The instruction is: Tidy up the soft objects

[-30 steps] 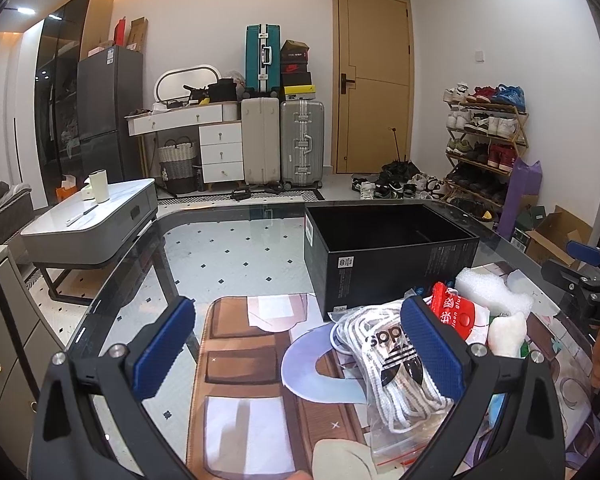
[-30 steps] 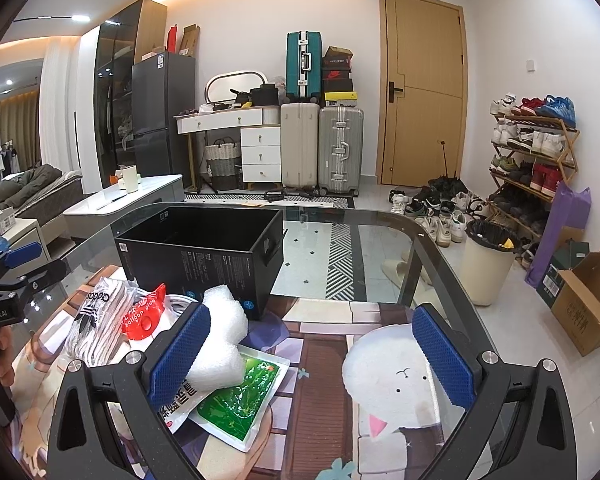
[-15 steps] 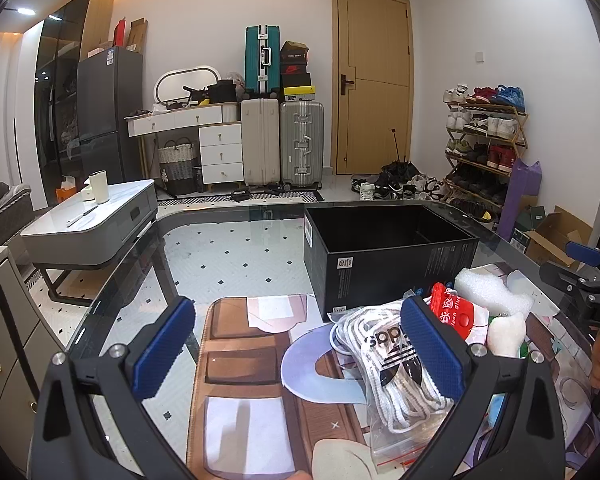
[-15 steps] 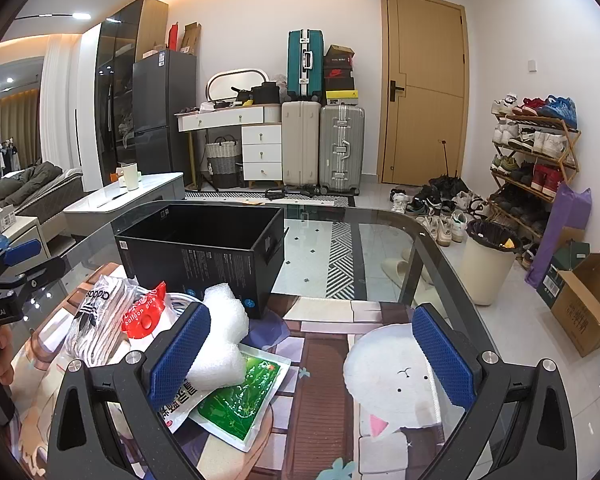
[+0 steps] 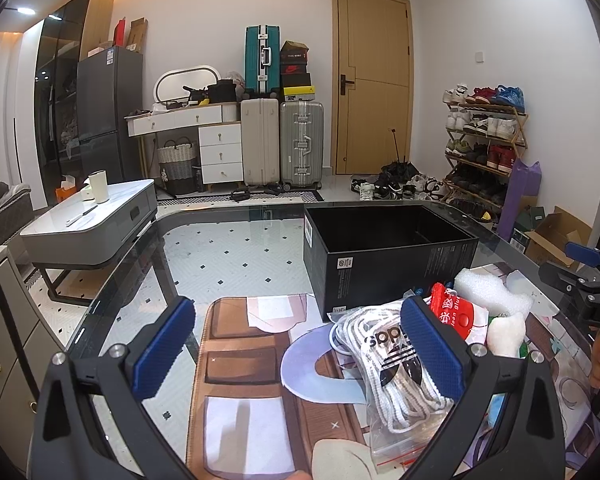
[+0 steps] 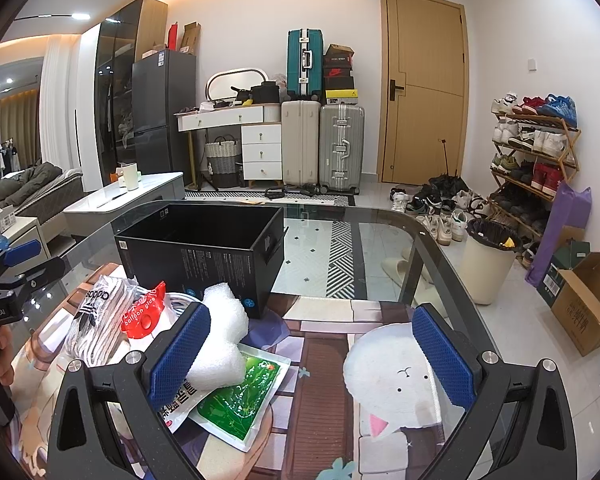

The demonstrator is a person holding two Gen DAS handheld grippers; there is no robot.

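Note:
A pile of soft items lies on a printed mat on the glass table, in front of an open black box (image 5: 388, 256) (image 6: 204, 252). The pile holds a clear bag of white laces (image 5: 388, 364) (image 6: 96, 320), a red balloon-glue packet (image 5: 454, 312) (image 6: 144, 312), white foam (image 5: 488, 292) (image 6: 220, 344) and a green packet (image 6: 240, 396). My left gripper (image 5: 296, 356) is open and empty above the mat, its right finger over the lace bag. My right gripper (image 6: 312, 352) is open and empty, its left finger next to the foam.
The glass table edge (image 6: 440, 248) curves round to the right. A white bin (image 6: 488, 268) and a cardboard box (image 6: 584, 312) stand on the floor beyond it. A low grey table (image 5: 88, 228) stands to the left. Suitcases and a shoe rack line the far wall.

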